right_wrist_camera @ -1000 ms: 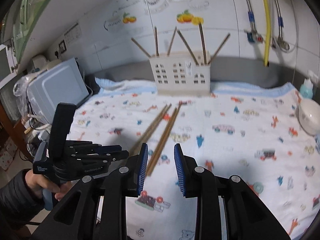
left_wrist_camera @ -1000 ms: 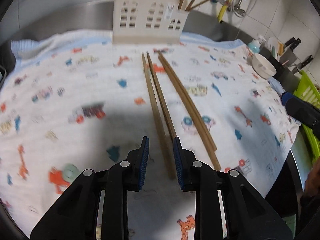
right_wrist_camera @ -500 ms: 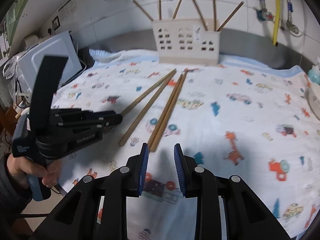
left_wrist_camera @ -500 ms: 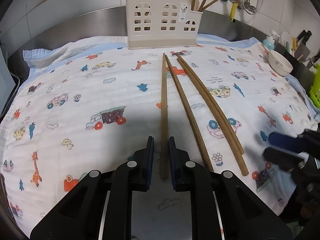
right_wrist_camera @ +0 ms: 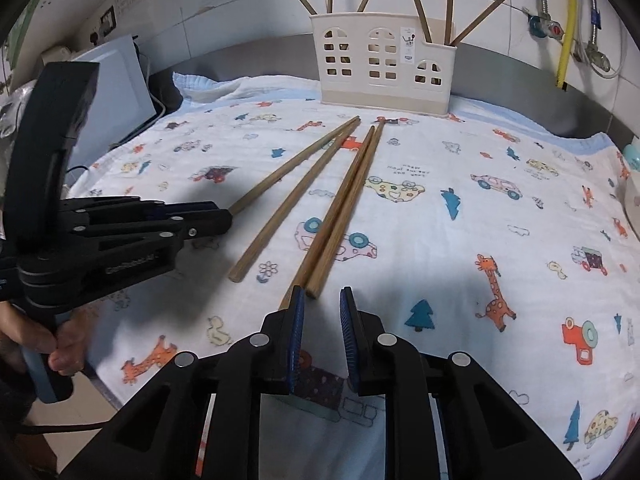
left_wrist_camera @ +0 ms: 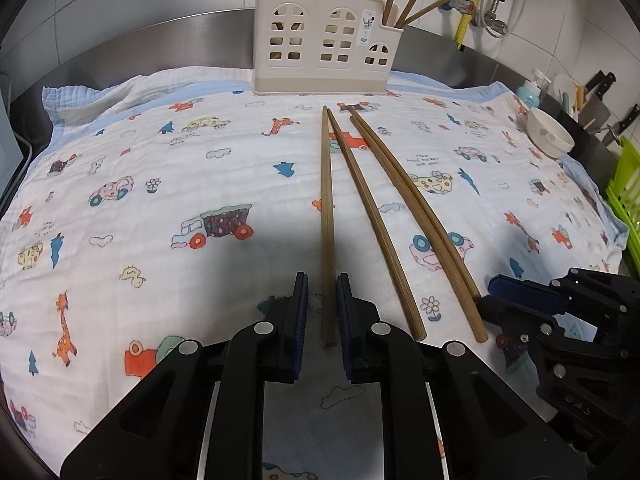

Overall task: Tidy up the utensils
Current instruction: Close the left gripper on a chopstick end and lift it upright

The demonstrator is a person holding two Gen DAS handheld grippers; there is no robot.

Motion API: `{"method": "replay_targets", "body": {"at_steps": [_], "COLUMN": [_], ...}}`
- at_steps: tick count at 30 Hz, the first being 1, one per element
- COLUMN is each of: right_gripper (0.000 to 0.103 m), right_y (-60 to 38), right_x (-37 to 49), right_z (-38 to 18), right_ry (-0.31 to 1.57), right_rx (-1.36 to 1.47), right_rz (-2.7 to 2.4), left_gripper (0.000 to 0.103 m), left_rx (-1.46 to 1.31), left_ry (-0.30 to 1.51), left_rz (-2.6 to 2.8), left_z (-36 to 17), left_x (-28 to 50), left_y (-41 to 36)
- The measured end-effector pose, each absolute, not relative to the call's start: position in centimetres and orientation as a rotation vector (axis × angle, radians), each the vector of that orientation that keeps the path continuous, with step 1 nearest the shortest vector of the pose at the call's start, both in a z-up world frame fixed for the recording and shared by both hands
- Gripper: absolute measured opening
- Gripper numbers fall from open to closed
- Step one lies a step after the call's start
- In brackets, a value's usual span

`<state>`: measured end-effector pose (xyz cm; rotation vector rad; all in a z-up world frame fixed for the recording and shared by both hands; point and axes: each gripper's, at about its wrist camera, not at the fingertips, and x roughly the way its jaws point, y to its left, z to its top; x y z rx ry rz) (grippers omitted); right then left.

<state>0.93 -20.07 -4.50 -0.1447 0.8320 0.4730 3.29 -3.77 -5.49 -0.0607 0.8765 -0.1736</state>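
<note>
Several brown wooden chopsticks lie on a cartoon-print cloth [left_wrist_camera: 120,200] in front of a cream house-shaped utensil holder [left_wrist_camera: 326,46] that holds more chopsticks. My left gripper [left_wrist_camera: 322,292] straddles the near end of the leftmost chopstick [left_wrist_camera: 327,208]; its pads stand close on either side with small gaps, so it is open. In the right wrist view that gripper [right_wrist_camera: 224,216] sits at the same chopstick's end [right_wrist_camera: 296,160]. My right gripper [right_wrist_camera: 322,300] is open and empty, low over the cloth at the near ends of a pair of chopsticks [right_wrist_camera: 340,208]. The holder [right_wrist_camera: 384,60] stands at the back.
A white bowl [left_wrist_camera: 548,136] sits at the cloth's right edge, with knives and bottles behind it. A green rack [left_wrist_camera: 628,200] is at the far right. A white appliance [right_wrist_camera: 112,92] stands left of the cloth. Pipes and taps run along the tiled wall.
My left gripper lined up over the leftmost chopstick and narrowed around its end. My right gripper came down and forward to the near ends of the right pair.
</note>
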Motion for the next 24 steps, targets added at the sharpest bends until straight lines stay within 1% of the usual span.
{"method": "replay_targets", "body": {"at_steps": [1, 2, 5, 7, 17, 18, 20, 24], "right_gripper": [0.012, 0.012, 0.012, 0.015, 0.015, 0.014, 0.01, 0.009], "right_y": [-20.2, -20.4, -21.2, -21.4, -19.5, -19.5, -19.6, -20.0], "right_x": [0.9, 1.0, 1.4, 1.4, 2.5, 2.6, 2.8, 2.9], "right_z": [-4.5, -4.5, -4.4, -4.1, -4.6, -4.7, -4.6, -4.6], "right_ry": [0.829, 0.828, 0.829, 0.821, 0.847, 0.848, 0.847, 0.849], "right_rx": [-0.145, -0.143, -0.12, -0.092, -0.09, -0.093, -0.096, -0.096], "right_rz": [0.461, 0.444, 0.424, 0.447, 0.476, 0.47, 0.454, 0.434], "left_gripper": [0.014, 0.014, 0.015, 0.015, 0.015, 0.015, 0.015, 0.015], "left_rx": [-0.066, -0.072, -0.09, -0.095, -0.113, -0.115, -0.114, -0.12], "left_ry": [0.877, 0.877, 0.876, 0.873, 0.866, 0.866, 0.866, 0.864], "left_rz": [-0.175, -0.175, -0.175, -0.173, -0.175, -0.175, -0.177, -0.184], "left_z": [-5.5, -5.5, -5.5, -5.5, -5.6, -5.6, -5.6, -5.6], "left_x": [3.3, 3.2, 3.0, 2.9, 2.9, 2.9, 2.9, 2.9], "left_y": [-3.7, -3.6, -3.4, -3.4, -3.3, -3.3, -3.4, -3.4]}}
